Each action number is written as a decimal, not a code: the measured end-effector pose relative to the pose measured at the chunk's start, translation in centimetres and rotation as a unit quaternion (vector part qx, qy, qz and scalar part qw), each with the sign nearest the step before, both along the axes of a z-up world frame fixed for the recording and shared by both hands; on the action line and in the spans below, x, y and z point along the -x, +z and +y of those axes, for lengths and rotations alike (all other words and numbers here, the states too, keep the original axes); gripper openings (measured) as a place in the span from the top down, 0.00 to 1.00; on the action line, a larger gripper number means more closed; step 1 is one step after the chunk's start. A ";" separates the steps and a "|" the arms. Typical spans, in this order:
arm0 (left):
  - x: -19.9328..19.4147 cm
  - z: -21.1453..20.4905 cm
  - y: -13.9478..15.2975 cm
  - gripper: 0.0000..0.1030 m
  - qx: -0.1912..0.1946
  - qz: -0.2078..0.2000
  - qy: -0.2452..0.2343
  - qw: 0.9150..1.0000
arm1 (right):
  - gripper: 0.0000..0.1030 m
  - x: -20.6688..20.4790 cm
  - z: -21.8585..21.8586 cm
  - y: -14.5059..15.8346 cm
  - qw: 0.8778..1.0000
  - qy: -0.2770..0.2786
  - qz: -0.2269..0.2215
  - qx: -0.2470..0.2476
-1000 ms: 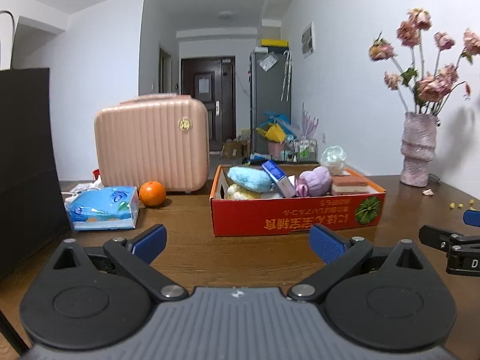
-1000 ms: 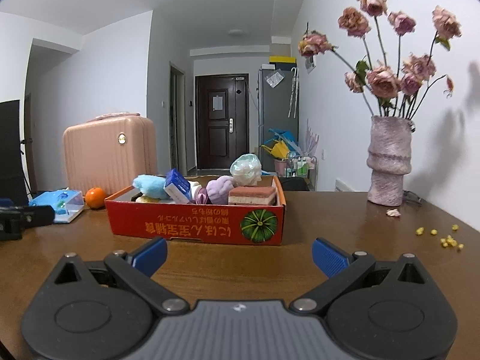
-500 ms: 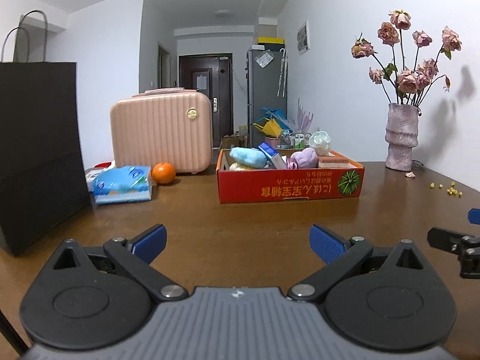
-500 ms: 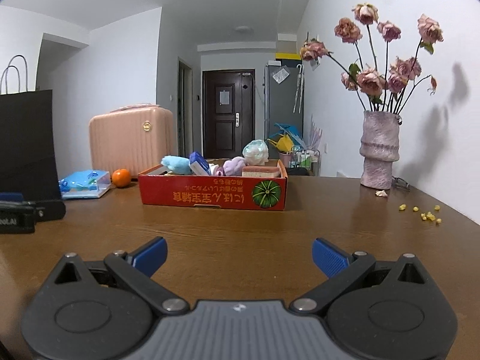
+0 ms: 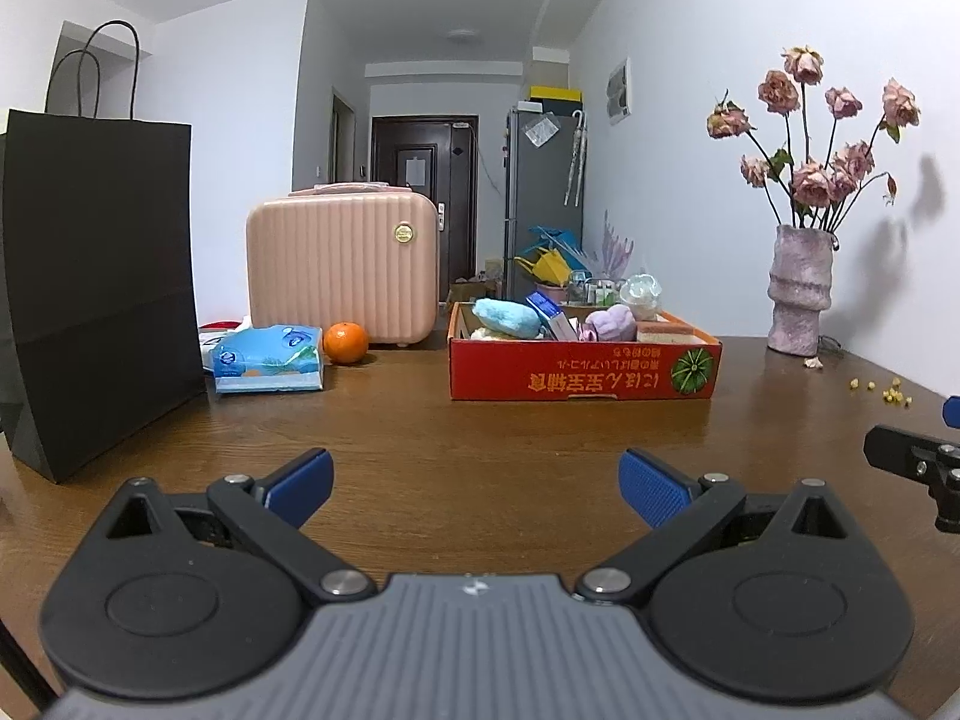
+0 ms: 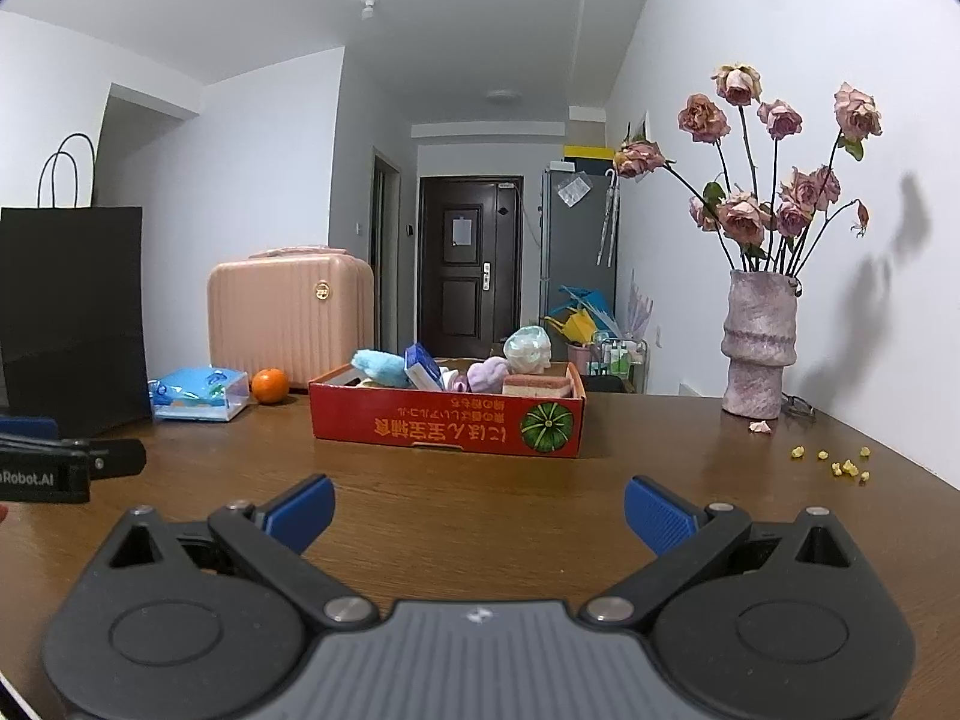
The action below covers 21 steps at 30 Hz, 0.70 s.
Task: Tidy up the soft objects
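A red cardboard box [image 5: 585, 371] [image 6: 447, 426] stands on the brown table, well ahead of both grippers. It holds soft items: a light blue plush [image 5: 504, 317], a purple plush [image 5: 611, 323], a pale green puff [image 6: 528, 349], a layered sponge [image 6: 537, 385] and a blue-white pack [image 6: 423, 367]. My left gripper [image 5: 476, 483] is open and empty above the table. My right gripper [image 6: 478, 507] is open and empty too. The right gripper's tip shows at the left wrist view's right edge [image 5: 915, 462].
A black paper bag [image 5: 90, 276] stands at the left. A pink case [image 5: 342, 267], an orange [image 5: 345, 343] and a blue tissue pack [image 5: 267, 358] sit behind it. A vase of dried roses [image 6: 759, 345] stands at the right, with yellow crumbs [image 6: 837, 462] nearby.
Both grippers have drawn back from the box, which now looks smaller and farther. Both stay open and empty. The black bag has come fully into view.
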<state>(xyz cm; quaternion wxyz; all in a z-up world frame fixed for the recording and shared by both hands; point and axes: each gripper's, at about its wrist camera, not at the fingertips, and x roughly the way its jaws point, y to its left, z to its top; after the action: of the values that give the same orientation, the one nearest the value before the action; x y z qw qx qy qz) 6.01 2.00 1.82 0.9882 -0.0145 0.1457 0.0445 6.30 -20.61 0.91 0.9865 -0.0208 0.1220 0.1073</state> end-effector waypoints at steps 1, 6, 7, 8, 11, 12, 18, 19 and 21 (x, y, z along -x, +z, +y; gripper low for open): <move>0.1 0.0 0.0 0.00 0.001 -0.001 -0.001 1.000 | 0.00 0.1 0.0 0.0 1.000 0.000 -0.001 0.000; 0.3 -0.1 0.2 0.00 0.001 -0.004 -0.005 1.000 | 0.00 0.6 0.0 0.1 1.000 -0.001 -0.004 0.000; 0.3 -0.1 0.1 0.00 0.001 -0.005 -0.005 1.000 | 0.00 0.7 0.0 0.1 1.000 0.000 -0.005 0.000; 0.3 -0.1 0.1 0.00 0.001 -0.005 -0.005 1.000 | 0.00 0.7 0.0 0.2 1.000 0.000 -0.006 0.000; 0.4 -0.1 0.1 0.00 0.002 -0.004 -0.006 1.000 | 0.00 0.8 0.0 0.2 1.000 0.001 -0.007 -0.001; 0.4 -0.1 0.1 0.00 0.002 -0.005 -0.006 1.000 | 0.00 0.8 0.0 0.2 1.000 0.001 -0.008 -0.001; 0.4 0.0 0.1 0.00 0.001 -0.005 -0.006 1.000 | 0.00 0.8 0.1 0.3 1.000 0.001 -0.008 -0.001; 0.4 0.0 0.1 0.00 0.001 -0.005 -0.005 1.000 | 0.00 0.8 0.0 0.3 1.000 0.001 -0.008 -0.001; 0.4 0.0 0.1 0.00 0.001 -0.005 -0.005 1.000 | 0.00 0.8 0.0 0.3 1.000 0.001 -0.008 -0.001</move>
<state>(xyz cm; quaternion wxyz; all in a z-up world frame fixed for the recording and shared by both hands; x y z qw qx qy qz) 5.61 1.96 1.93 0.9891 -0.0152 0.1410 0.0390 5.48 -20.57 1.17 0.9873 -0.0207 0.1143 0.1081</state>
